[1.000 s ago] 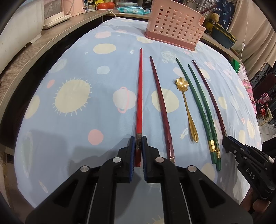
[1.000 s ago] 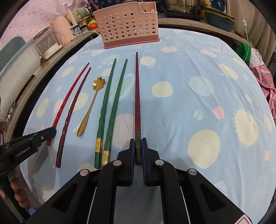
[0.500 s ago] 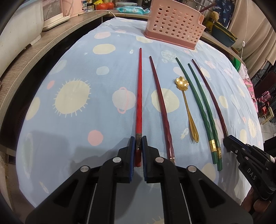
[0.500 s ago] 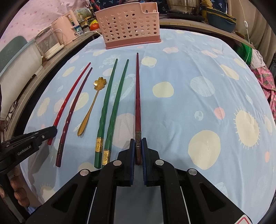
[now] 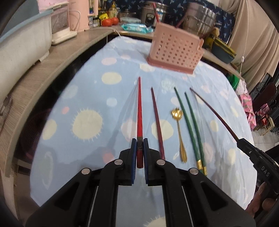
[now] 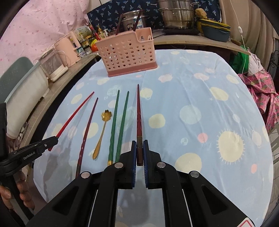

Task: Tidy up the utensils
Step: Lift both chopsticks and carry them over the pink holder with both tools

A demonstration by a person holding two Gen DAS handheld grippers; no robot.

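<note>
In the left wrist view my left gripper (image 5: 139, 142) is shut on the thick end of a bright red chopstick (image 5: 139, 111), which hangs above the cloth. On the cloth beside it lie a dark red chopstick (image 5: 157, 122), a gold spoon (image 5: 180, 136) and two green chopsticks (image 5: 191, 122). My right gripper (image 6: 139, 145) is shut on another dark red chopstick (image 6: 139, 115), also held off the cloth. Each gripper shows in the other's view: the right gripper (image 5: 240, 141) and the left gripper (image 6: 54, 139). The pink perforated basket (image 6: 128, 52) stands at the table's far end.
The table wears a blue cloth with sun prints (image 6: 200, 97). A wooden counter (image 5: 52, 66) along the left and back carries a pink kettle (image 6: 68, 47), steel pots (image 6: 176, 14) and bottles. Patterned pink fabric (image 6: 261, 87) hangs off the right edge.
Both grippers have risen, each lifting its chopstick off the cloth. The basket and counter now sit lower and fuller in both views. The other utensils have stayed in place.
</note>
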